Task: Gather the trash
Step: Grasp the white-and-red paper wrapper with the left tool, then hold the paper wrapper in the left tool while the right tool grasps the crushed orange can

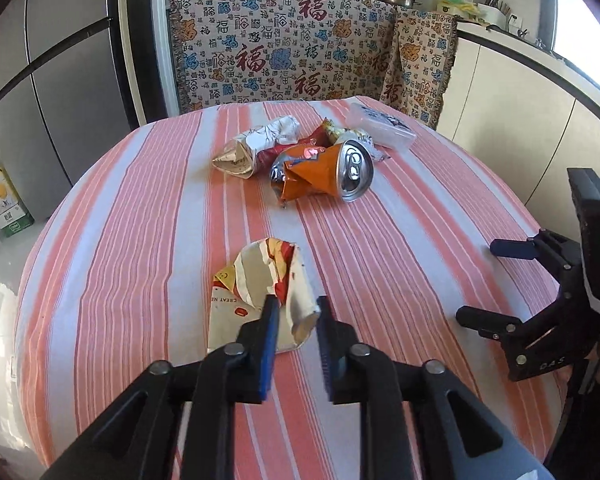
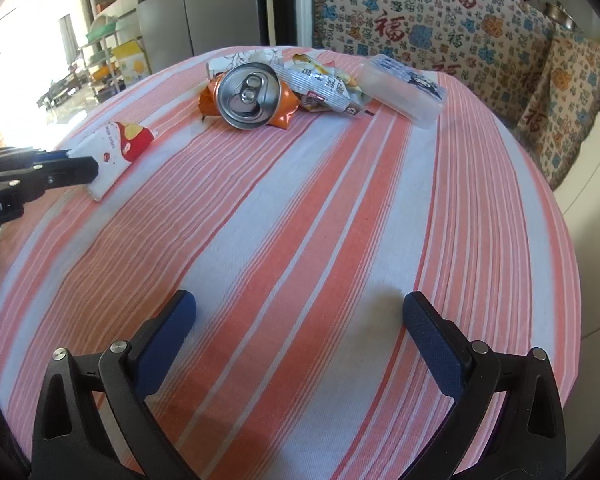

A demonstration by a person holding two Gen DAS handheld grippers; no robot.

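A crushed white and red paper cup point(image 1: 260, 292) lies on the striped tablecloth point(image 1: 140, 220). My left gripper point(image 1: 296, 312) is closed around its near end, one pad on each side. The cup also shows in the right wrist view point(image 2: 116, 148), with the left gripper point(image 2: 80, 168) at its edge. A pile of trash sits farther back: a crushed orange can point(image 1: 340, 168), a rolled white wrapper point(image 1: 260, 140) and snack wrappers point(image 2: 324, 84). My right gripper point(image 2: 300, 320) is open and empty over the cloth; it also shows in the left wrist view point(image 1: 484, 280).
A clear plastic box point(image 1: 384, 126) lies behind the pile. A patterned cloth covers furniture point(image 1: 300, 52) behind the table, with pots on top. A grey fridge point(image 1: 60, 80) stands at the left. The table edge curves away on all sides.
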